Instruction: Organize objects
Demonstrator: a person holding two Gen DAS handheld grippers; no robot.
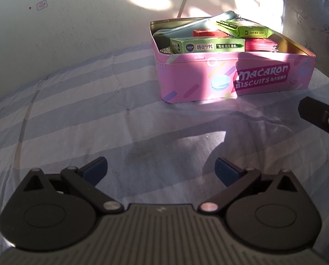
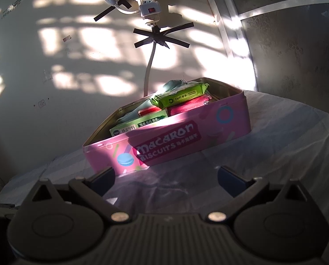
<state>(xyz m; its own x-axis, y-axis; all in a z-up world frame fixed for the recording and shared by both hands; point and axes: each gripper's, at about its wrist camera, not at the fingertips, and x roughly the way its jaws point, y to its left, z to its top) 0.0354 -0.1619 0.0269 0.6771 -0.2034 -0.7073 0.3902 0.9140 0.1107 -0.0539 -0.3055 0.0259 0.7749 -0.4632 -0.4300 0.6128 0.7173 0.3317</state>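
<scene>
1 pink biscuit tin (image 1: pixel 199 77), lid off, sat on the blue-striped sheet (image 1: pixel 65 110), toward 1 o'clock in the left wrist view and near 12 o'clock, just ahead of the fingers, in the right wrist view. Inside it lay 1 green medicine box (image 1: pixel 207 45) along the near wall, 1 red box (image 1: pixel 208 32) behind it, 1 lime-green wipes pack (image 1: pixel 244 29) tilted on top toward the back, 1 pink zip pouch (image 1: pixel 260 44) at the right side, and 1 pale teal pouch (image 1: pixel 186 27) along the far left. Something silvery showed at the near left corner, too hidden to name.

The left gripper (image 1: pixel 162 167) hovered over bare sheet with its 2 blue-padded fingers spread wide, holding nothing. The right gripper (image 2: pixel 165 175) was likewise spread wide and empty, its pads just short of the tin's front wall. On the wall (image 2: pixel 54 66) at 12 o'clock hung 1 white power strip (image 2: pixel 147 2) fixed with black tape.
</scene>
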